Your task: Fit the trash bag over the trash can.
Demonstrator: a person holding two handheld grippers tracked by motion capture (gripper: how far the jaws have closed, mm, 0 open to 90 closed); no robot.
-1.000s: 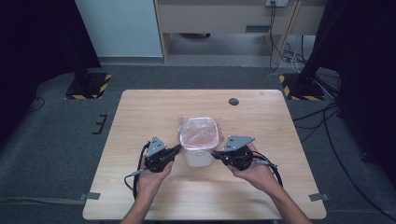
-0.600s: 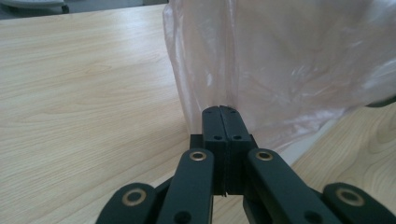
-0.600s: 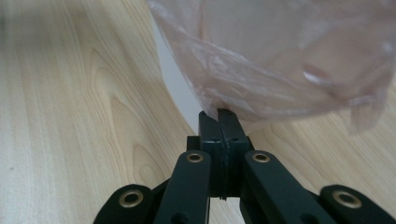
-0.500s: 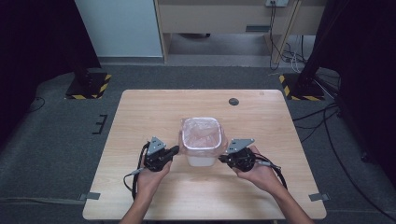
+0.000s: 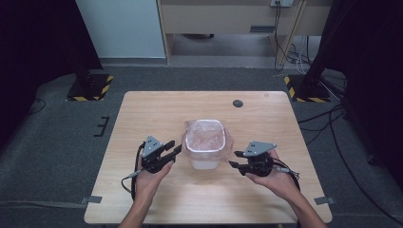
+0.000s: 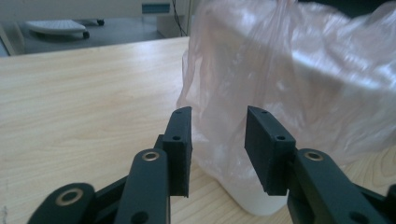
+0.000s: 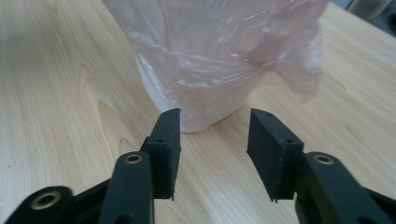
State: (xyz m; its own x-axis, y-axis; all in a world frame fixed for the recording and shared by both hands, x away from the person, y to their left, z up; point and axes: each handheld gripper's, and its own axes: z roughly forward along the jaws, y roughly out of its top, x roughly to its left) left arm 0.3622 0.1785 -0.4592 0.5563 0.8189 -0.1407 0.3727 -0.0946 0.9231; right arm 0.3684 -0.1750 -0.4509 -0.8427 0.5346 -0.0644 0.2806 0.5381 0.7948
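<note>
Bagged bin point(image 5: 205, 142) mid-table; both claws spread, flanking it, touching nothing.

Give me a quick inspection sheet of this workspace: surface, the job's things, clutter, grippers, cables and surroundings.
Surface: light wooden table, bare wood around the work.
Job's things: white bin standing upright mid-table, lined with a thin pink plastic bag whose edge is folded out over the rim.
Clutter: one small dark round disc near the far edge.
Grippers: left gripper open, beside the bin, holding nothing; right gripper open, on the bin's other side, holding nothing. Both sets of fingers are apart from the bag.
Cables: a cable trails from the left gripper; more cables lie on the floor at right.
Surroundings: grey floor, hazard-striped stand bases, cabinet beyond the table.
</note>
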